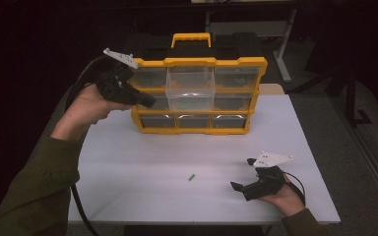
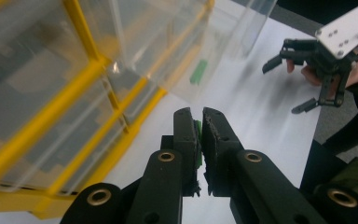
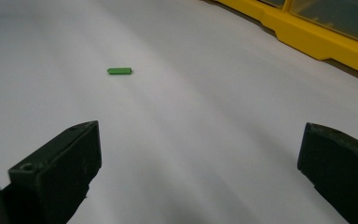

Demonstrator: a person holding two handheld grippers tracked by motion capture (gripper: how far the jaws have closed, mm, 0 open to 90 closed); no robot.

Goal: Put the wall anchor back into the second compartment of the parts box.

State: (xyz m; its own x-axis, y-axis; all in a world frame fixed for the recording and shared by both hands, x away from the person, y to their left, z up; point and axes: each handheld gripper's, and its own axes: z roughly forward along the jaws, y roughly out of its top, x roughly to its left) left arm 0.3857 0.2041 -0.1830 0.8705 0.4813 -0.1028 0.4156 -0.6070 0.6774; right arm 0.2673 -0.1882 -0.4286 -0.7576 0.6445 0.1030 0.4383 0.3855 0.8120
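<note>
There are no words, numbers or signs to read here. The yellow box of drawers (image 1: pixel 199 93) has no label or brand name that shows. The clear drawers (image 1: pixel 189 88) have no writing on them. The white bench (image 1: pixel 177 162) is plain, and the little green piece (image 1: pixel 191 177) has no marks.

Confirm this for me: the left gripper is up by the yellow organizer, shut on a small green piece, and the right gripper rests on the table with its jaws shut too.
Not quite: the right gripper has its jaws wide open, as the right gripper view shows. The rest holds: the left gripper is up by the yellow organizer, shut on a small green piece.
</note>
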